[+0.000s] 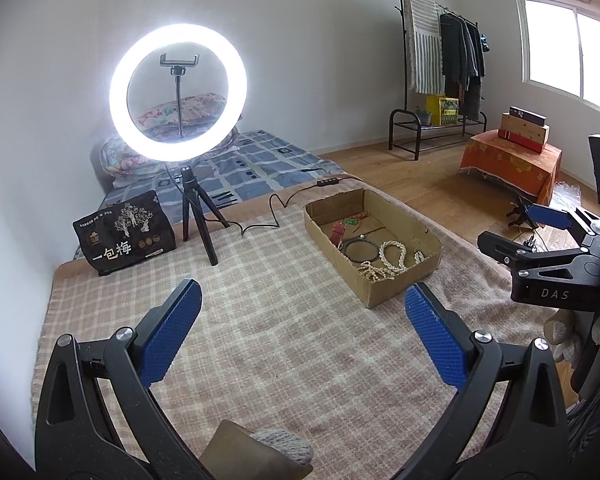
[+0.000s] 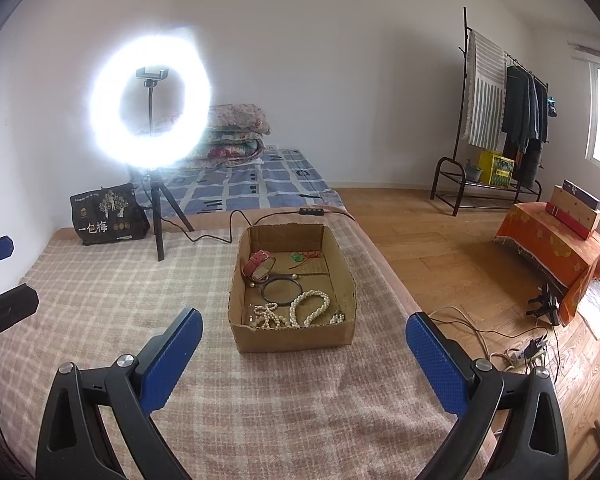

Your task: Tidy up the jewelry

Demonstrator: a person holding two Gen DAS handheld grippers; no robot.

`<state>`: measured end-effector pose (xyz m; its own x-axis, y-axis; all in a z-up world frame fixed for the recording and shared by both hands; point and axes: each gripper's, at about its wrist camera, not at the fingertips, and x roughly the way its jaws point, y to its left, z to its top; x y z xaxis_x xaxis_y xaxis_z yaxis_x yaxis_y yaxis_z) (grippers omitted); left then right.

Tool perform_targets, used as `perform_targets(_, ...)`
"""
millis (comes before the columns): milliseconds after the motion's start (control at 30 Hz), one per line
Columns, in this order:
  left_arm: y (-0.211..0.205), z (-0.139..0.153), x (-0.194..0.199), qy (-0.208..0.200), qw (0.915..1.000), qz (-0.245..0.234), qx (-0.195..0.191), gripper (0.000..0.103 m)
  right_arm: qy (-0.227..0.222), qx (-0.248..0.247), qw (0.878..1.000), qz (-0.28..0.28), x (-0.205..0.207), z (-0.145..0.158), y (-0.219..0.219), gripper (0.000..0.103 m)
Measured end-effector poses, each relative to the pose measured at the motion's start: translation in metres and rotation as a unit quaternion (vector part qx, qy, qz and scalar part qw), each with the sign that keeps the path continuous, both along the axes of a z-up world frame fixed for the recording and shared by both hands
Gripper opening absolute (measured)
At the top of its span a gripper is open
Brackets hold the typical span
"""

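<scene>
— On the pink and cream checked blanket (image 2: 100, 300), what do we see?

— We see a shallow brown cardboard box (image 2: 296, 338). All the jewelry is inside it.

— What is in the box?

— At the near end lies a white pearl necklace (image 2: 310, 309) in a loop, with a heap of cream beads (image 2: 268, 317) just beside it. Behind them, in the middle of the box, is a thin black ring bangle (image 2: 282, 289). A red leather watch strap (image 2: 258, 266) sits at the far left of the box, and a small green charm on a red cord (image 2: 298, 257) lies at the far end.

— And our two tools?

— Our right gripper (image 2: 304, 338) hangs in front of the box, blue pads spread wide, with nothing between them. Our left gripper (image 1: 302, 308) is to the left of the box, also spread wide and holding nothing.

— What stands behind the box?

— A bright round ring lamp on a black tripod (image 1: 178, 88), off to the left of the box, with a black snack bag (image 1: 126, 234) next to it.
</scene>
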<state>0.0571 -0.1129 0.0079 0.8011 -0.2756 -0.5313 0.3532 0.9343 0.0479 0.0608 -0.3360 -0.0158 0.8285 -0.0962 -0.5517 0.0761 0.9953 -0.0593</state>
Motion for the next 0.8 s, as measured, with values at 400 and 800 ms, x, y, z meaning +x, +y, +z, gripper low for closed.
perform_targets(400,-0.0028,-0.0013,-0.0033,0.006,1.0,0.004,0.002,0.103,0.0,-0.007,1.0,0.004,-0.0003,-0.0004,0.0043,0.103)
perform_targets(800,-0.005,-0.0039,-0.0051,0.015,0.9999,0.0,-0.002,0.103,0.001,-0.012,1.0,0.009,-0.0007,-0.0014,0.0085,0.103)
